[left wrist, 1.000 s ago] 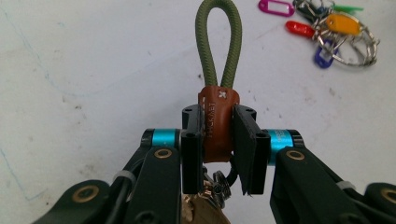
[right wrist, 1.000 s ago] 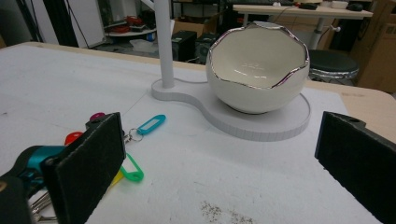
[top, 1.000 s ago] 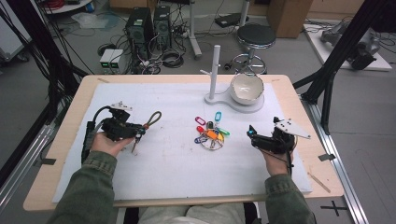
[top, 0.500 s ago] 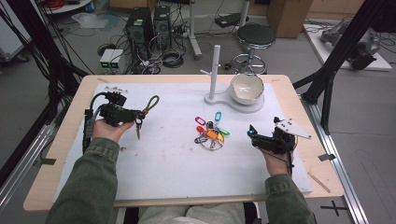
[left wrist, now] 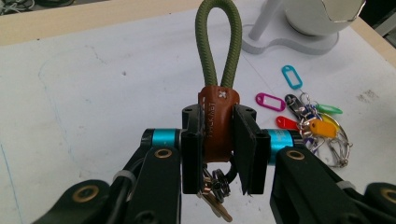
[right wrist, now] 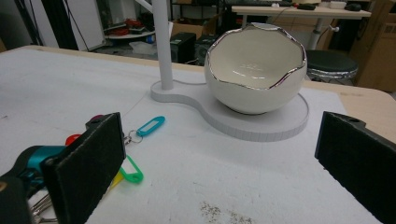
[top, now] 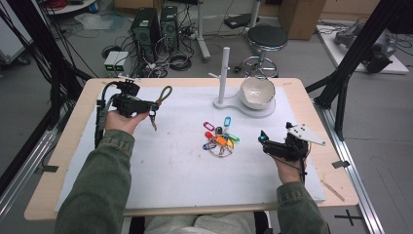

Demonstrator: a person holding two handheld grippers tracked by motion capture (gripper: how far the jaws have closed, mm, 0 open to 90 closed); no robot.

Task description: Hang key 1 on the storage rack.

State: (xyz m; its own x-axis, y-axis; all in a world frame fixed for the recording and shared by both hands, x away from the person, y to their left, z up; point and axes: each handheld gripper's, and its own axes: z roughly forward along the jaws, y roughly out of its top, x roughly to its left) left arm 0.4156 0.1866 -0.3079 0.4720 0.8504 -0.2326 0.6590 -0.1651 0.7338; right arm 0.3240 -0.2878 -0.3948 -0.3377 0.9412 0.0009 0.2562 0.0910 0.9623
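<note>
You have the olive cord keychain (left wrist: 218,116) gripped and lifted off the white mat (top: 170,161) at the far left of the table, so the pickup looks done. What remains, by my reading, is to carry it right toward the white stand (top: 223,78) with its post and side peg and hang the loop there, or drop it in the bowl (top: 257,92); the pictures don't settle which.

Your left gripper (left wrist: 218,156) is clamped on the keychain's brown leather sleeve, jaws pressing it from both sides. The green cord loop stands up above the jaws, open and unkinked, while a small ring with a brass-coloured key dangles below them, free of the mat.

Your right gripper (right wrist: 219,172) rests low at the near right with its jaws spread wide and nothing between them, facing the egg-shaped white bowl with a silvery jagged rim on the stand's base. A second bunch of keys with coloured plastic tags (top: 219,139) lies untouched at the mat's middle, just left of that gripper.
</note>
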